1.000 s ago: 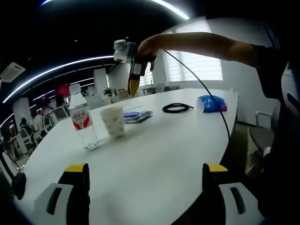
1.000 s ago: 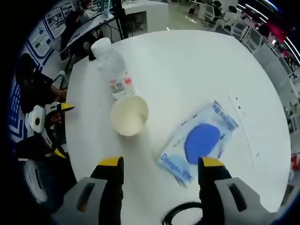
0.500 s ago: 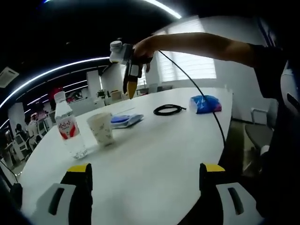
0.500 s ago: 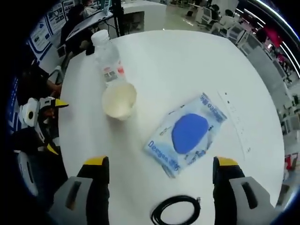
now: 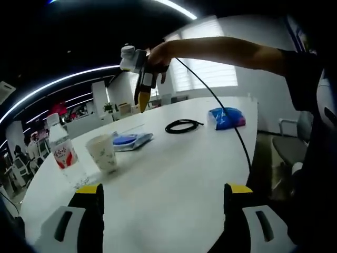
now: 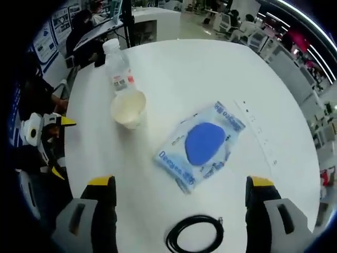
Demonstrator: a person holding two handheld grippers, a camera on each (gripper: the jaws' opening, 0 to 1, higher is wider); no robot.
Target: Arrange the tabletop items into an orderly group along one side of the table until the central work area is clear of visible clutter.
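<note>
Right gripper held high over the bench, jaws wide apart and empty, aimed down at the blue-printed wipes pack; left gripper low at the near bench edge, jaws likewise spread with nothing between them

Items noted across the central area: water bottle and paper cup just beside each other; wipes pack near them, lying flat and askew; coiled black cable beyond the pack on the near side in the right gripper view; blue crinkled bag well apart, close to the far bench rim in the left gripper view; none yet grouped along one side

Step in hand judged as descent on the wipes pack; advised to come down square over a short edge, close on the edge seam rather than the flat face, lift only slightly and slide or carry toward the bottle and cup; advised to keep clear of the cup, open-topped and light, likely to tip on a nudge

Materials: pack of soft glossy film, rectangular, liable to buckle; cup of thin paper, tapered; bottle of clear ribbed plastic with a red and white label, upright; cable rubbery, loosely looped, apt to spring open; bench top smooth, white, rounded in outline
</note>
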